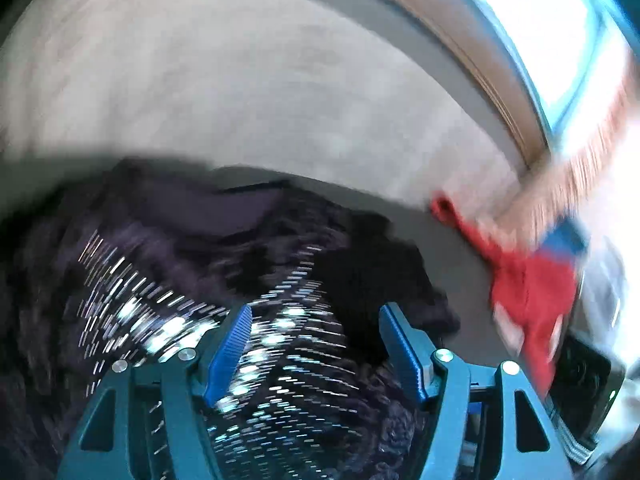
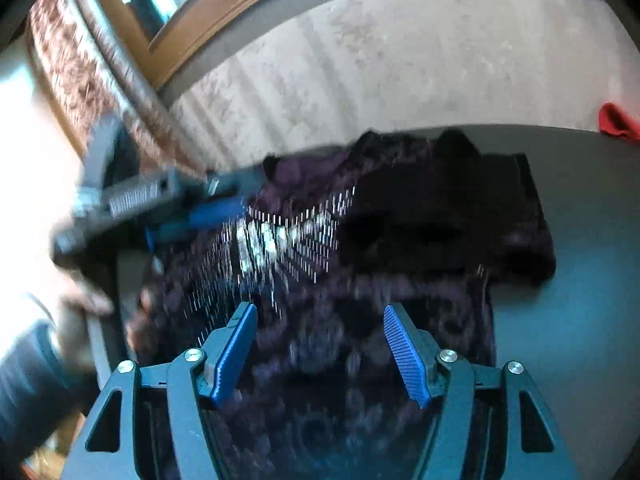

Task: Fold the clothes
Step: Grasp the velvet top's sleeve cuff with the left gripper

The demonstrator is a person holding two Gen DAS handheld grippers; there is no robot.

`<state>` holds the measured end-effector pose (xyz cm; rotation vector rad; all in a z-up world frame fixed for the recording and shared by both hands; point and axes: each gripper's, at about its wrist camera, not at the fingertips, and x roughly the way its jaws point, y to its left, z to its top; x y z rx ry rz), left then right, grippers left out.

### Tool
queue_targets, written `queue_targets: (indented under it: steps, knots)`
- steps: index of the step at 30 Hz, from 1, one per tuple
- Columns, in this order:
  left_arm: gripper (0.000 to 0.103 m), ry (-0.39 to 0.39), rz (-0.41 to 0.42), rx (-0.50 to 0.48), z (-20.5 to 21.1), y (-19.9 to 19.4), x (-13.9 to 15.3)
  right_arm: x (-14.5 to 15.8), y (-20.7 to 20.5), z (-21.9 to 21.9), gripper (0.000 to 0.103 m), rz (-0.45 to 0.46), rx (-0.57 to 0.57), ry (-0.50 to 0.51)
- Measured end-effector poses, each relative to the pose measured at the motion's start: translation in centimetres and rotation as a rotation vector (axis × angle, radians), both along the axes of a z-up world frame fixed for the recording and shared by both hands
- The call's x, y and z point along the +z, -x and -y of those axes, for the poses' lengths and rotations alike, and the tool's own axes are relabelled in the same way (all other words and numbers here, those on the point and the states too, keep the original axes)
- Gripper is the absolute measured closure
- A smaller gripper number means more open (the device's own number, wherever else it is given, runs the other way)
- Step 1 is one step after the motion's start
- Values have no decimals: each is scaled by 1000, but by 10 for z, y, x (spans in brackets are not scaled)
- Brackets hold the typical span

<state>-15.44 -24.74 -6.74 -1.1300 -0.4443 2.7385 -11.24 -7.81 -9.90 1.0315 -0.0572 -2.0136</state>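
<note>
Dark purple garment (image 2: pixel 360 248) with a band of glinting sequins (image 2: pixel 280 240) lies crumpled on the grey table (image 2: pixel 580 240), reaching from the table's far edge down toward its near edge, a darker folded part lying on its right side. Both views are smeared by motion, so the fine detail of the cloth cannot be made out. Seen from the right wrist, the right gripper (image 2: pixel 320 344) hangs over the near part of the garment with its blue fingers (image 2: pixel 236 352) spread apart and nothing between them. The left gripper (image 2: pixel 200 216) shows there at the garment's left edge, near the table's far left corner; in its own view, the left gripper (image 1: pixel 316 344) is also spread wide above the sequins (image 1: pixel 256 344), clamped on nothing. A red cloth (image 1: pixel 528 280) lies near the table's far right corner, well apart from the garment. Behind the table stands a pale patterned wall (image 2: pixel 400 40) with a wooden frame (image 2: pixel 224 12).
</note>
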Motion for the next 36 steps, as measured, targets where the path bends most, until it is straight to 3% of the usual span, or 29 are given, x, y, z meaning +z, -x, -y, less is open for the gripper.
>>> queue_targets:
  steps: [4,8,16,17,18,19,22,24,26,29,36]
  knots:
    - [35,197,17,-151,-55,25,9,-15,3,-15,32,82,-23,82]
    - [35,399,94,-312,-103,49,-7,-19,11,-27,32,143,-28,167]
    - [35,603,177,-407,-141,78,-36,-21,12,-30,28,160,-18,215]
    - [35,596,178,-392,-140,81,-36,-21,12,-30,28,160,-17,218]
    - [36,579,180,-373,-137,84,-36,-21,12,-29,28,161,-17,220]
    - [50,562,182,-354,-134,87,-36,-21,12,-29,27,161,-16,222]
    - [84,354,157,-229,-96,88,-22,-21,12,-29,27,162,-15,228]
    - [97,207,138,-142,-70,88,-12,-20,11,-29,27,162,-14,228]
    - [98,60,119,-55,-43,88,-2,-20,11,-28,27,160,-14,224]
    - [98,-124,14,60,6,65,20,-19,10,-26,27,158,-14,218]
    - [98,-283,22,238,82,-4,-15,-16,6,-16,24,146,-9,194]
